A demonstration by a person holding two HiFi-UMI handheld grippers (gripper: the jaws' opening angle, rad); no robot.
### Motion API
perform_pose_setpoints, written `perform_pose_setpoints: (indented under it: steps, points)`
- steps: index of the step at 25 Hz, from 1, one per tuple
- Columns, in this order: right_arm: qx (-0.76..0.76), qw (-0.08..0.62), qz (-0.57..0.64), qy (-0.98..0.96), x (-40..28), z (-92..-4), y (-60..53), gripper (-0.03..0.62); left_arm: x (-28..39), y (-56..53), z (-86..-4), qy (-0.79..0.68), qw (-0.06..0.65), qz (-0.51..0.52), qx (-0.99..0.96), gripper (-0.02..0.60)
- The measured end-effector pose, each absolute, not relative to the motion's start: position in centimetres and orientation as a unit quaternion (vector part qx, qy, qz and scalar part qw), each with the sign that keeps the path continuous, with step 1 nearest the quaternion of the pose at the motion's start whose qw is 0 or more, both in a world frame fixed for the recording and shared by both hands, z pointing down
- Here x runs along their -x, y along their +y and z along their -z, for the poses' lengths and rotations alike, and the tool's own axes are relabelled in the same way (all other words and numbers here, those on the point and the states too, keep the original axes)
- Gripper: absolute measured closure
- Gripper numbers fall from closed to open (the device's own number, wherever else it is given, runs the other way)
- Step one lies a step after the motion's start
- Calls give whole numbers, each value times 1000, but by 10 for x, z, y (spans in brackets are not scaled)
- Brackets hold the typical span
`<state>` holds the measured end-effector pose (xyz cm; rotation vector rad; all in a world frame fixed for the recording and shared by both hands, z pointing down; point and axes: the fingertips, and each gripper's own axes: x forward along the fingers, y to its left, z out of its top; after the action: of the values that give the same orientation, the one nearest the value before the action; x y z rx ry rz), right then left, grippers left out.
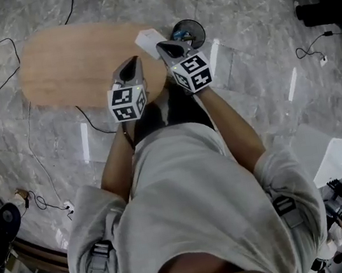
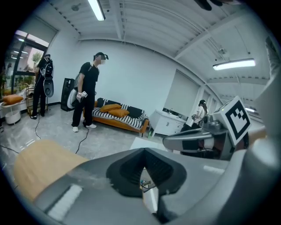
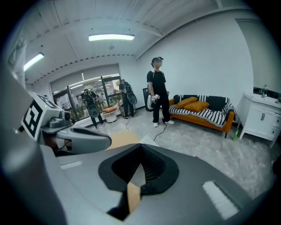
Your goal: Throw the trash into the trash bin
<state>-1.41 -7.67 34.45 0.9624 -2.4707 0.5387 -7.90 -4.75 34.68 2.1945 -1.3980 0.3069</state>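
The person stands on the grey stone floor (image 1: 248, 11) and holds both grippers in front of the body, side by side and pointing slightly downward.

The left gripper (image 1: 133, 61) has its jaws closed. In the left gripper view (image 2: 144, 150) the two tips meet and nothing is between them. Lower down a narrow gap is left, and through it only a small colourful scrap shows, which I cannot identify.

The right gripper (image 1: 165, 45) also has its jaws closed and holds nothing. In its own view (image 3: 141, 146) the tips touch, and through the gap below them a strip of the wooden worktop is visible. Each gripper also appears in the other's view, near it at the side.

The oval wooden worktop (image 1: 63, 66) is in front of the person, mostly to the left. A white piece of paper (image 1: 150, 39) lies on its right end, just beyond the tips of both grippers and touching neither of them.

The trash bin (image 1: 190, 32), dark and round, stands on the floor just beside that end of the worktop, ahead of the right gripper. Some small bluish things are inside it.

Further back in the room another person in black (image 3: 158, 92) stands near a striped sofa (image 3: 206, 112) with orange cushions.
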Motion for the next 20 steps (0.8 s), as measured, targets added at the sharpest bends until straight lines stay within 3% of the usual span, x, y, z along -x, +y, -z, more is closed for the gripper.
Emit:
perform_pose_setpoints:
  steps: [20]
  points:
    - [-359, 251, -255, -862, -214, -458, -147, 588, -147, -145, -462, -479, 324, -183, -795, 563]
